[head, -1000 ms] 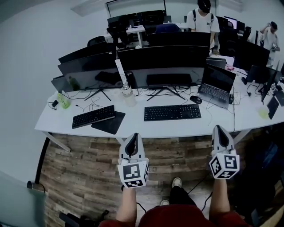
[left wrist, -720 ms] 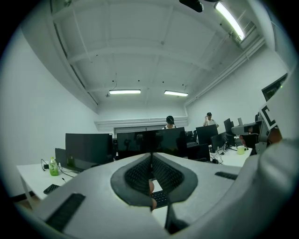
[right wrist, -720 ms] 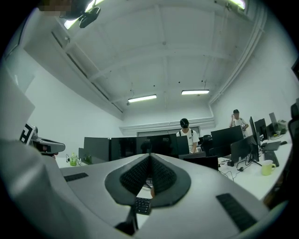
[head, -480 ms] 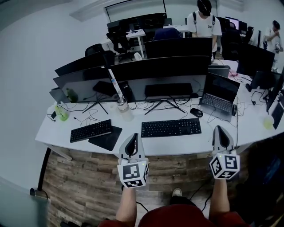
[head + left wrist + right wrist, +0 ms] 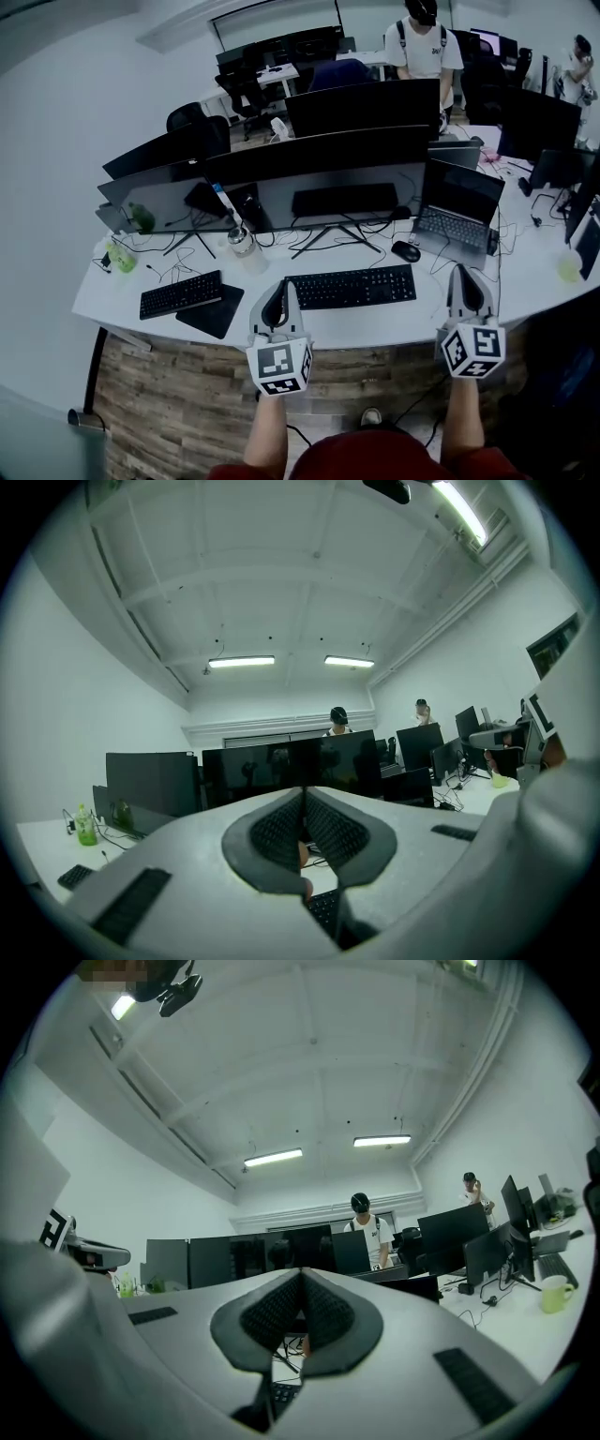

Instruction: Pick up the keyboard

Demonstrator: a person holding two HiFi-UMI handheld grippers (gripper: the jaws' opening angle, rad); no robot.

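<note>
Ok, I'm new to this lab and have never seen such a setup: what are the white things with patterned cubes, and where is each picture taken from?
There is no robot: a person holds a two-jaw tool in each hand, the left tool and the right tool. The patterned cubes are part of them. The downward picture comes from a camera on the person's head; the other two come from cameras riding on each tool, looking along its jaws. Both tools are shut and hold nothing. Ahead lies a white desk with a black keyboard, a second keyboard further left, a mouse, a laptop and monitors.
</note>
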